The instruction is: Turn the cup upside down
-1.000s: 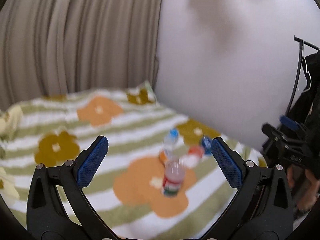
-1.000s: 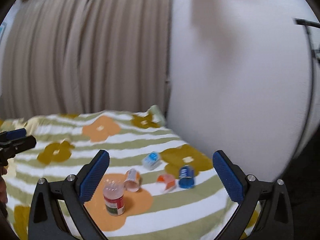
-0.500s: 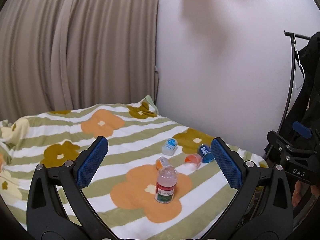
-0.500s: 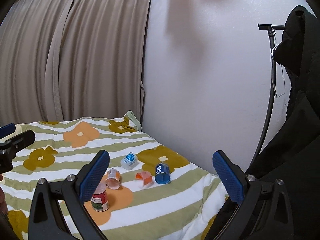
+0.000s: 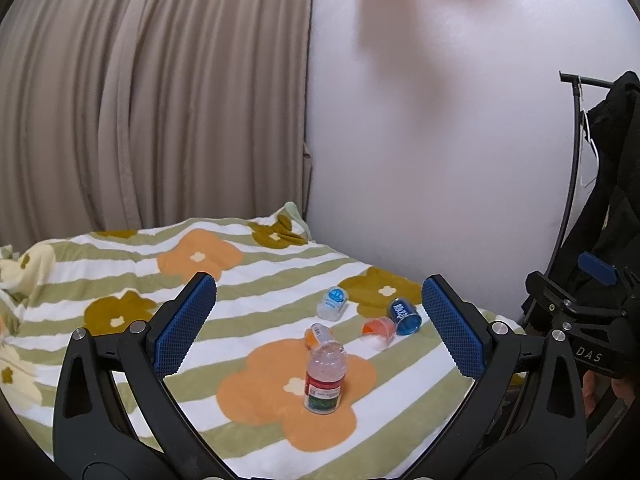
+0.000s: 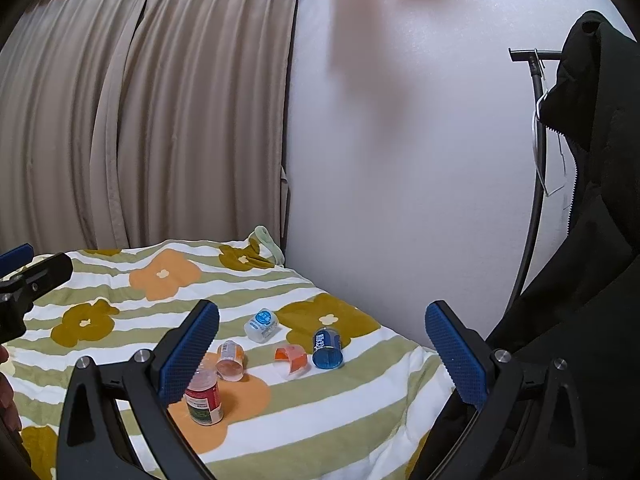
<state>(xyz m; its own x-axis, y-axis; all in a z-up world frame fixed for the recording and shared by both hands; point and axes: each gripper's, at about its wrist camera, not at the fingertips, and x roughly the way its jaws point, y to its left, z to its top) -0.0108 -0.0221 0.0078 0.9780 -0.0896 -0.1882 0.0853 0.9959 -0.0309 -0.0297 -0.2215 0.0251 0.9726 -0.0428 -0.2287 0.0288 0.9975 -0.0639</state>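
Several small cups lie on a flowered, striped blanket (image 5: 120,264). A clear cup with a red and green label (image 5: 324,380) (image 6: 203,396) stands with its narrow end up. An orange-labelled cup (image 5: 318,334) (image 6: 230,360), a clear orange cup (image 5: 378,330) (image 6: 292,358), a blue cup (image 5: 404,312) (image 6: 327,348) and a white cup with a blue label (image 5: 332,304) (image 6: 262,324) lie on their sides behind it. My left gripper (image 5: 320,332) is open and empty, well short of the cups. My right gripper (image 6: 322,354) is open and empty too, held back from them.
A beige curtain (image 5: 140,100) hangs behind the bed and a white wall (image 5: 440,140) runs along its right side. A black coat on a rack (image 6: 592,200) hangs close on the right. The right gripper shows in the left wrist view (image 5: 580,320).
Both views have steadied and pulled back slightly from the bed; the right view swung right, bringing the coat and rack in. The cups have not moved.
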